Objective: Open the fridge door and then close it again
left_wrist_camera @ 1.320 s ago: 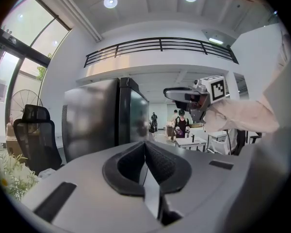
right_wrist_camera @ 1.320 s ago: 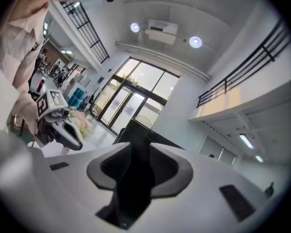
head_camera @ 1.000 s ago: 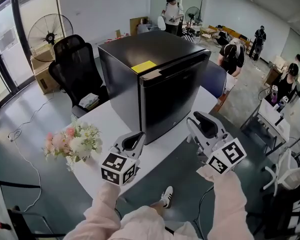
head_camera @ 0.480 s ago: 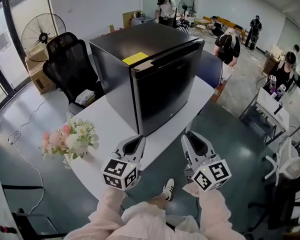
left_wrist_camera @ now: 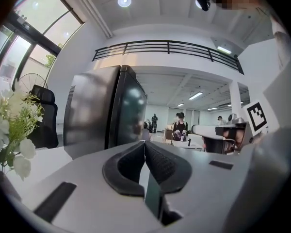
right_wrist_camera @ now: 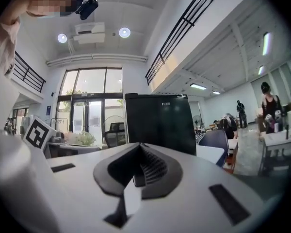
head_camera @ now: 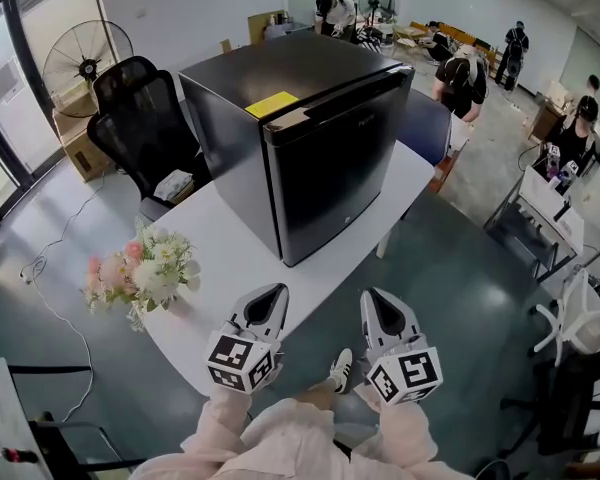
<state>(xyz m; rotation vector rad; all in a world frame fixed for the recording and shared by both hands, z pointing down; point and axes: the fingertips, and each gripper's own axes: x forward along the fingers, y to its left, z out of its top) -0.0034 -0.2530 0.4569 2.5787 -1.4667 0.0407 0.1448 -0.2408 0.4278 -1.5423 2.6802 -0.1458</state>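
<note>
The black mini fridge (head_camera: 320, 158) stands on the white table (head_camera: 220, 268) with its door closed and a yellow note (head_camera: 273, 104) on top. Both grippers hang low in front of the table's near edge, well short of the fridge. My left gripper (head_camera: 268, 298) is shut with nothing in it; its pads meet in the left gripper view (left_wrist_camera: 144, 143), and the fridge (left_wrist_camera: 99, 110) shows ahead to the left. My right gripper (head_camera: 377, 303) has just been closing and is shut on nothing (right_wrist_camera: 138, 145), pointing level at the fridge door (right_wrist_camera: 160, 123).
A bunch of flowers (head_camera: 140, 273) sits on the table's left part. A black office chair (head_camera: 145, 118) and a fan (head_camera: 80, 58) stand behind at left, a blue chair (head_camera: 425, 128) behind at right. Several people work at desks further back.
Both grippers have sunk and drawn back toward my body, away from the fridge. The right gripper's jaws went from open to shut. The fridge door stays closed.
</note>
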